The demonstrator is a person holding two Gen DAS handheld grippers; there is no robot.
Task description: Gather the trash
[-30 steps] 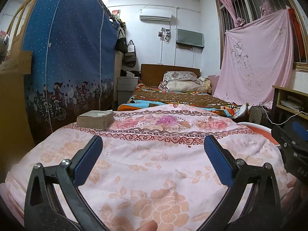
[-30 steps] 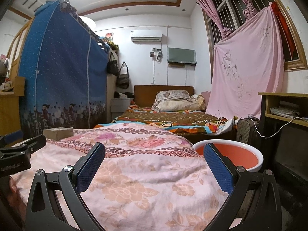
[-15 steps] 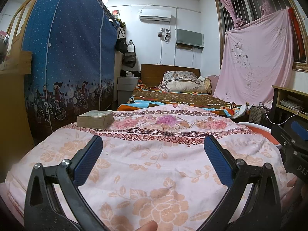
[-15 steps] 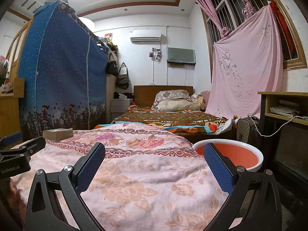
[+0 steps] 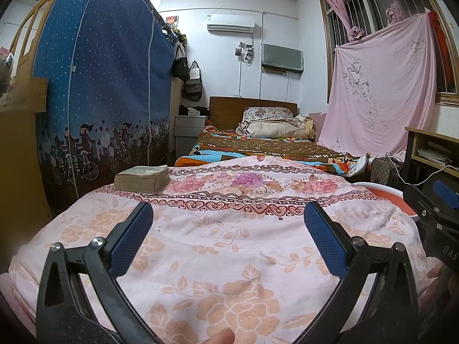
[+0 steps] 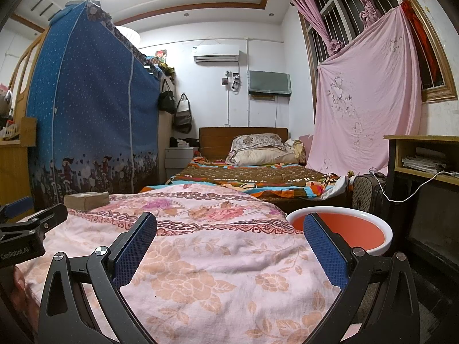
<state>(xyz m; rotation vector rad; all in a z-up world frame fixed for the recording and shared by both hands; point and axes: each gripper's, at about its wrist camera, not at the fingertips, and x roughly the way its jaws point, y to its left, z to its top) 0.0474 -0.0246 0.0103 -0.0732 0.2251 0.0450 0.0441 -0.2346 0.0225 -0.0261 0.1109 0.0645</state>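
A surface covered by a pink floral cloth (image 5: 229,238) lies in front of both grippers. My left gripper (image 5: 228,212) is open and empty, held just above its near end. My right gripper (image 6: 229,220) is open and empty over the cloth's right side (image 6: 218,261). A thick worn book (image 5: 142,178) lies at the far left of the cloth; it also shows in the right wrist view (image 6: 86,200). An orange basin with a white rim (image 6: 341,229) stands off the right edge. No loose trash shows on the cloth.
A blue fabric wardrobe (image 5: 94,91) stands to the left. A bed with a patterned blanket (image 5: 266,146) lies beyond. A wooden desk (image 6: 424,157) and a bag with a white cable (image 6: 367,195) are at the right.
Both grippers have stayed open and nearly still; the views have shifted only very slightly.
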